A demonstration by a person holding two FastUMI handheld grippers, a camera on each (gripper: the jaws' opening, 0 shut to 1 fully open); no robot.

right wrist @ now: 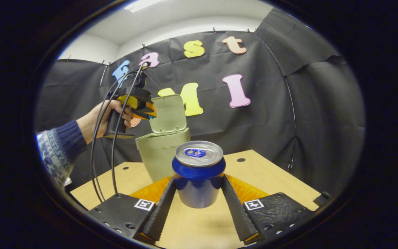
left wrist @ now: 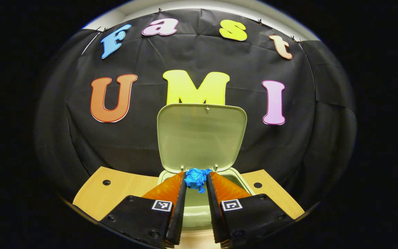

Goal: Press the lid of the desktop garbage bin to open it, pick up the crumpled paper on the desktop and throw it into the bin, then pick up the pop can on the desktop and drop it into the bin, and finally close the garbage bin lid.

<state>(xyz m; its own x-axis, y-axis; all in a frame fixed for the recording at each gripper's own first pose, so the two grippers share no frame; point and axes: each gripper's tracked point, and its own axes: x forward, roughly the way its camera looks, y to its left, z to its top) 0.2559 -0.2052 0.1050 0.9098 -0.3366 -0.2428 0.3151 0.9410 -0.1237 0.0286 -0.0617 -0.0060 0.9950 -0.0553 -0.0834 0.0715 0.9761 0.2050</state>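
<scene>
The left gripper (left wrist: 197, 183) is clamped on the crumpled blue paper (left wrist: 197, 178), above the opening of the smooth green plastic bin (right wrist: 162, 150), whose rounded lid (left wrist: 201, 136) stands upright. The right gripper (right wrist: 199, 185) has its ribbed fingers (right wrist: 162, 205) against both sides of the shiny blue pop can (right wrist: 198, 176), which stands on the wooden desktop (right wrist: 271, 176)

Left hand-held gripper (left wrist: 196, 180): fingers drawn close together, both pressing on the crumpled paper (left wrist: 197, 178) pinched at their tips. In the right gripper view it (right wrist: 149, 114) is carried raised, tips pointing toward the bin's open mouth, gripped by a hand (right wrist: 103, 119) with a knit sleeve (right wrist: 59, 145) at the wrist; cables hang from it.

Right hand-held gripper (right wrist: 199, 188): low over the worktop (right wrist: 271, 176), fingers spread either side of the pop can (right wrist: 198, 174), close against its flanks; contact cannot be told.
</scene>
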